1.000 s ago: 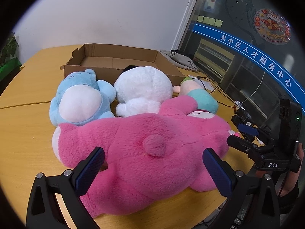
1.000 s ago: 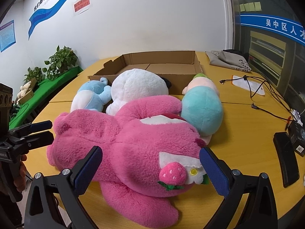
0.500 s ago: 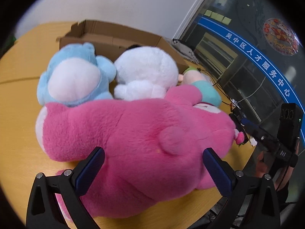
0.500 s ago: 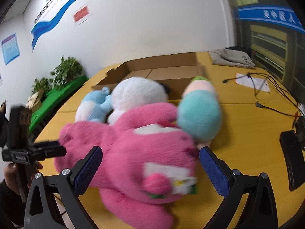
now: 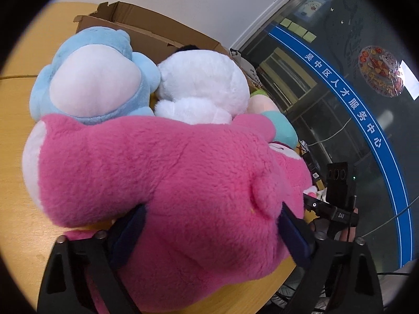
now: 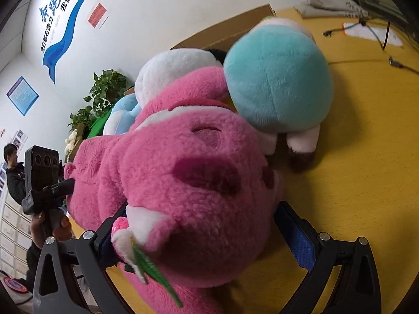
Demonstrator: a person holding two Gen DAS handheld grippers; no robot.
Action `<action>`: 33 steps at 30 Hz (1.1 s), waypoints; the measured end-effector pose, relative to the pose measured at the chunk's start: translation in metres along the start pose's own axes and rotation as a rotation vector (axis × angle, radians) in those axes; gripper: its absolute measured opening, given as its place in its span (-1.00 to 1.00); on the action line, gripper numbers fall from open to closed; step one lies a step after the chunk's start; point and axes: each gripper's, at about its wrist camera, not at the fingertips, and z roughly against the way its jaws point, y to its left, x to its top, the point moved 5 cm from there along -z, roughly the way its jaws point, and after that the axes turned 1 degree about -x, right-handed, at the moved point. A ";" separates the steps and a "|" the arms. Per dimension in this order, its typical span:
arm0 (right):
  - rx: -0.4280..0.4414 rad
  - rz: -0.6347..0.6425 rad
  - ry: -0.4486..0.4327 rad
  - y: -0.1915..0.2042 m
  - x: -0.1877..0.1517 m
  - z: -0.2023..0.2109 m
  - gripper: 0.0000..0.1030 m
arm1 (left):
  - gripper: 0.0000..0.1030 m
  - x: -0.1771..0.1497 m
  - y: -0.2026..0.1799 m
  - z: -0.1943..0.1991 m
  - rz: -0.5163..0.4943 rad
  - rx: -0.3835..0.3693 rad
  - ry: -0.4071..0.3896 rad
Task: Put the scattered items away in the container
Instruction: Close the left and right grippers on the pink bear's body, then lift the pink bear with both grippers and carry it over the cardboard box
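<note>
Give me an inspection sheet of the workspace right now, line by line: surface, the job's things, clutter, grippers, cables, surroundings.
Surface: yellow wooden table.
Job's things: pink plush bear lies nearest; blue plush, white plush and teal plush crowd behind it, in front of the open cardboard box.
Clutter: grey cloth, white paper.
Grippers: left gripper and right gripper each straddle the bear, pads against the fur.
Cables: black cables on the far table.
Surroundings: potted plants, wall posters, glass partition, bystander.
</note>
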 end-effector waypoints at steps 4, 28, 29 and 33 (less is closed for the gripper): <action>-0.022 0.056 -0.071 0.023 -0.001 0.015 0.51 | 0.22 -0.006 -0.001 0.007 0.012 -0.003 -0.013; 0.020 0.239 -0.473 0.149 0.228 0.092 0.32 | -0.06 0.241 -0.099 0.113 -0.298 0.028 -0.306; 0.016 0.240 -0.488 0.147 0.250 0.089 0.32 | -0.06 0.257 -0.099 0.109 -0.303 0.030 -0.307; -0.018 0.242 -0.526 0.134 0.324 0.069 0.32 | -0.06 0.336 -0.089 0.070 -0.318 0.042 -0.283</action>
